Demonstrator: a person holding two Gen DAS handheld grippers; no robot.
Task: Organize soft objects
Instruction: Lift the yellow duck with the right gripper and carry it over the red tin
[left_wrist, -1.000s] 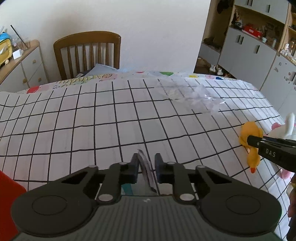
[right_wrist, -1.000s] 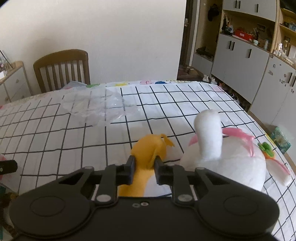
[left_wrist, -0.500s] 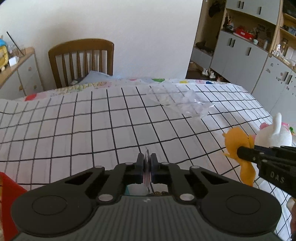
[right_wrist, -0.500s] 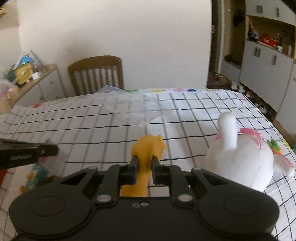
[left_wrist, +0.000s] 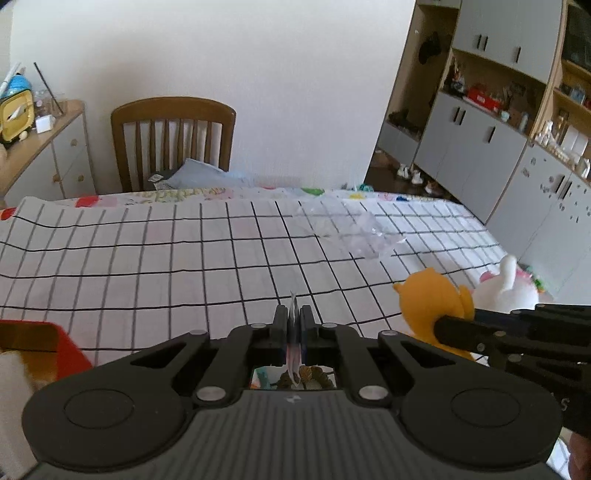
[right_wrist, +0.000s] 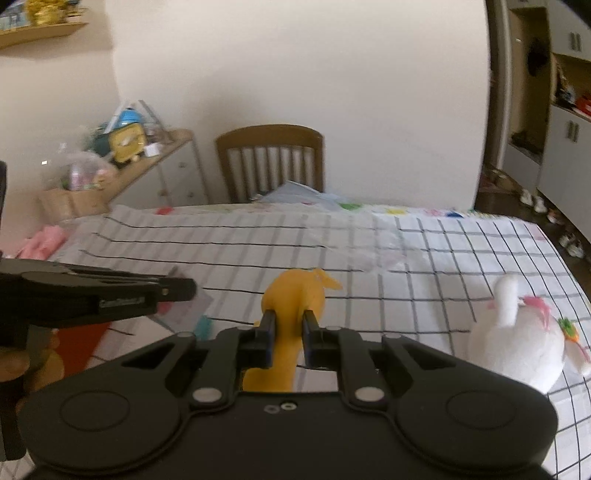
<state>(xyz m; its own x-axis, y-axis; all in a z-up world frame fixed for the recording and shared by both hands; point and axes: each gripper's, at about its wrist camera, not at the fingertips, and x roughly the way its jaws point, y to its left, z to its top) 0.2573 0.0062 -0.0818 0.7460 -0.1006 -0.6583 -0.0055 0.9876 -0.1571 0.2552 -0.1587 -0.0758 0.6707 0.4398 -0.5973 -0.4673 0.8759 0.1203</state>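
Observation:
My left gripper (left_wrist: 294, 320) is shut on the thin top edge of a clear plastic bag (left_wrist: 294, 354), which hangs below the jaws with colourful bits showing inside. In the right wrist view that left gripper (right_wrist: 190, 289) reaches in from the left, the bag (right_wrist: 192, 310) drooping under it. My right gripper (right_wrist: 289, 325) is shut on a yellow plush duck (right_wrist: 295, 295), held above the checked tablecloth (right_wrist: 424, 258). The left wrist view shows the duck (left_wrist: 428, 302) at the right, pinched by the right gripper (left_wrist: 441, 325). A white plush bunny (right_wrist: 517, 343) lies on the cloth to the right.
A crumpled clear plastic bag (left_wrist: 351, 229) lies far right on the cloth. A red box (left_wrist: 44, 339) sits at the near left edge. A wooden chair (left_wrist: 173, 140) stands behind the table, a dresser (left_wrist: 40, 155) to the left, grey cabinets (left_wrist: 480, 155) to the right.
The left jaws closed on the bag's edge and lifted it. The right gripper raised the yellow duck off the cloth and swung left, nearer the left gripper.

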